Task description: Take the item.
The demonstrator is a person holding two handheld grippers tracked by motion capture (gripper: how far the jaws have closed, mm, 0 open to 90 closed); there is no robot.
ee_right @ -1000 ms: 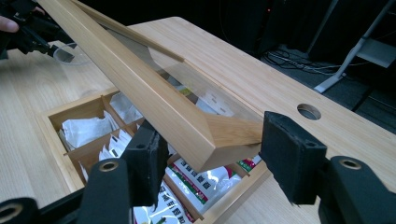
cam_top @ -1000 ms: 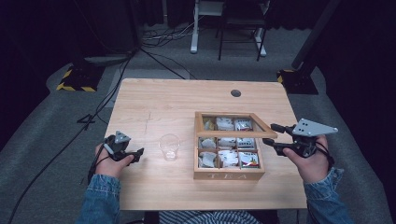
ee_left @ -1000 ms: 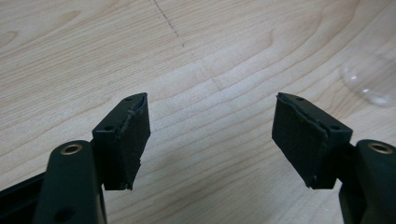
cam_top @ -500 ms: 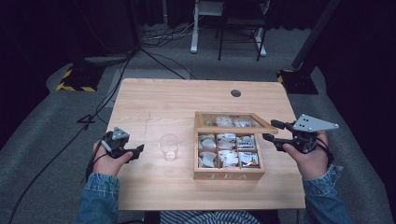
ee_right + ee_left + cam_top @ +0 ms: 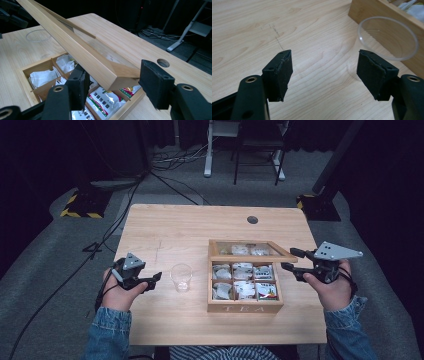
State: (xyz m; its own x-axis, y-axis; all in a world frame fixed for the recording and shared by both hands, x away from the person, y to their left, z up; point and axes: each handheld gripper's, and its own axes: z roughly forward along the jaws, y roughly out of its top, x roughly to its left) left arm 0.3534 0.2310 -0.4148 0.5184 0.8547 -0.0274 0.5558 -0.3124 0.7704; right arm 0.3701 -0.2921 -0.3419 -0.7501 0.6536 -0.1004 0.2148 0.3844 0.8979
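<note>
The wooden table [image 5: 200, 230] takes up the middle of the high view. Right of its centre sits a wooden tea box [image 5: 244, 306] with compartments of tea bags [image 5: 242, 289]. Its glass lid [image 5: 250, 251] is raised, tilted over the far row. In the right gripper view the lid's corner [image 5: 110, 75] lies between the jaws, resting against the left one, while the right jaw stands clear of it, so nothing is pinched. The right gripper [image 5: 295, 261] is at the box's right edge. The left gripper [image 5: 152, 281], at lower left, has its jaws spread wide with nothing between them. Just right of it stands a clear cup [image 5: 181, 277].
</note>
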